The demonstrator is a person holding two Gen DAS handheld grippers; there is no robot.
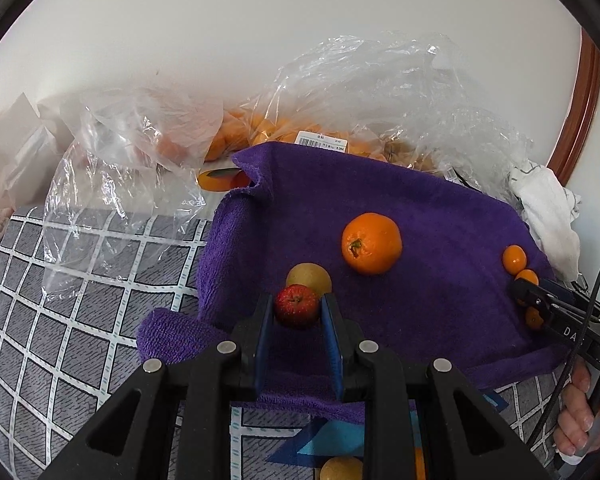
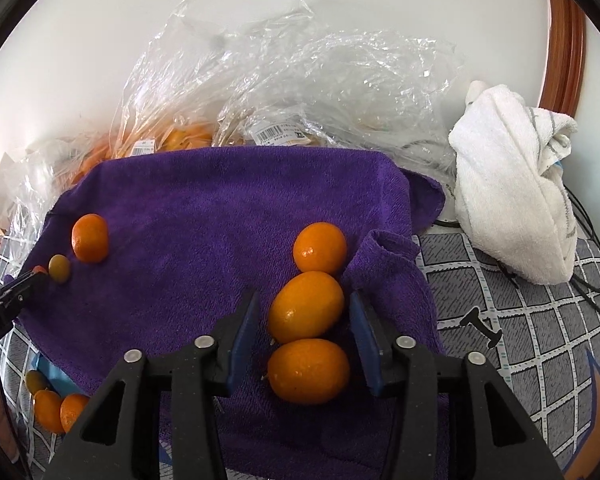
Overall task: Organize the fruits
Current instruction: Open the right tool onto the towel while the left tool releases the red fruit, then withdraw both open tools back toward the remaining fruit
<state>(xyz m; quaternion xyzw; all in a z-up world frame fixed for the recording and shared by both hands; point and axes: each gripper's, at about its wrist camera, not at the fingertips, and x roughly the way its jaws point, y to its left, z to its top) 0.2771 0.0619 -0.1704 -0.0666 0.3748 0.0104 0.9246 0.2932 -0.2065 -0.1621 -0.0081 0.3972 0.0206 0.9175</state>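
Purple towel (image 1: 420, 208) covers the bench, fruit scattered on it. Left tongs (image 1: 297, 310) pinch a small red fruit (image 1: 296, 305) near its front edge; right tongs (image 2: 304, 316) are spread around a kumquat (image 2: 306, 306).

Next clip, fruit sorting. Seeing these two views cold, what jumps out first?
The purple towel spread over the grid-patterned cover dominates both views, with clear plastic bags of orange fruit heaped behind it. In the left wrist view the left gripper brackets a small red fruit, a large orange beyond. The right gripper stands open around a kumquat in a row of three.
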